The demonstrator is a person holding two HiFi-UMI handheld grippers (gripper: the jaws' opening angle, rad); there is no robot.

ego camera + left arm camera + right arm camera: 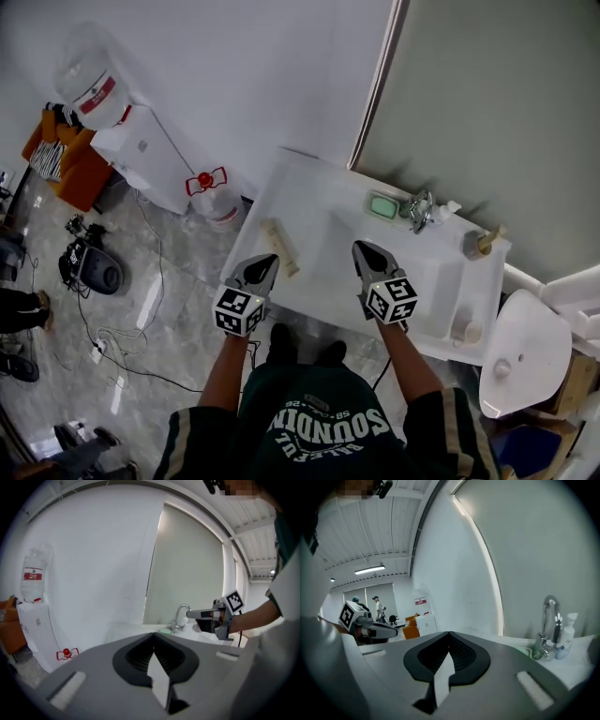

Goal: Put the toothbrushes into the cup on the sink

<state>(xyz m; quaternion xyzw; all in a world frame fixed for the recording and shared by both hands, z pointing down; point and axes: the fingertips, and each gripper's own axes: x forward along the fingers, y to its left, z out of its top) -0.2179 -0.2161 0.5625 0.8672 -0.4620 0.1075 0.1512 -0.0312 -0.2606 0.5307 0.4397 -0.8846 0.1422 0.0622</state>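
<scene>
On the left part of the white sink counter (309, 202) lies a long pale beige item (280, 247); I cannot tell if it is the toothbrushes. A grey cup (473, 245) stands at the counter's far right with a wooden handle sticking out of it. My left gripper (265, 260) hovers at the counter's front edge, just right of the beige item, jaws shut and empty (153, 637). My right gripper (364, 247) hangs over the basin, also shut on nothing (449, 634). Each gripper shows in the other's view: the right gripper (206, 614) and the left gripper (370, 627).
A faucet (422, 211) and a green soap dish (382, 205) sit at the counter's back, with a small pump bottle (566, 637) beside the faucet. A white toilet (520, 352) stands to the right. A water dispenser (141, 150) and floor cables lie to the left.
</scene>
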